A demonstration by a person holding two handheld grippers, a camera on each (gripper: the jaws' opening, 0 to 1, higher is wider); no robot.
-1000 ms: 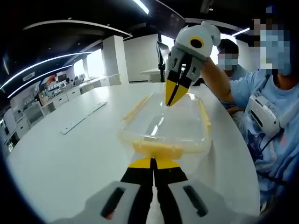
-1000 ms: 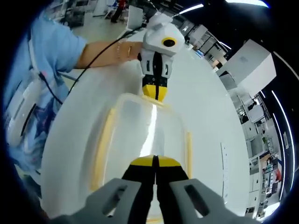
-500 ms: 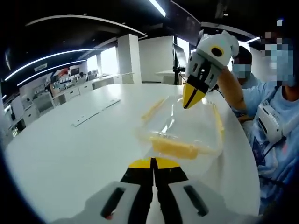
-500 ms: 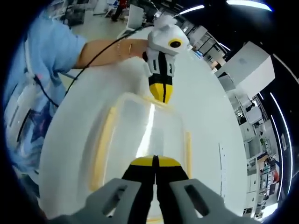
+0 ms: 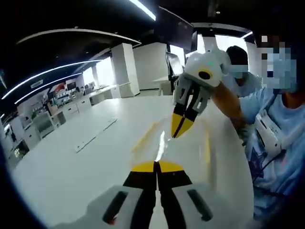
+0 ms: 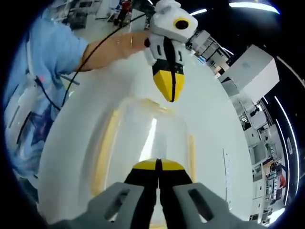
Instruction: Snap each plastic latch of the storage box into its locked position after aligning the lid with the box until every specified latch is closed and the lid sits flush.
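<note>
The lid (image 6: 152,129) sits on the box on the table (image 6: 209,109), both claws, left (image 6: 170,90) and right (image 6: 157,164), are closed and empty, and its side latches (image 6: 104,148) seem down, though I cannot confirm they are locked.

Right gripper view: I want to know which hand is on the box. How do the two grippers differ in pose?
The left gripper hovers at the storage box's far end; the right gripper reaches over its near end. The left points steeply down at the rim; the right lies low along the lid. Both are shut, yellow-tipped.
</note>
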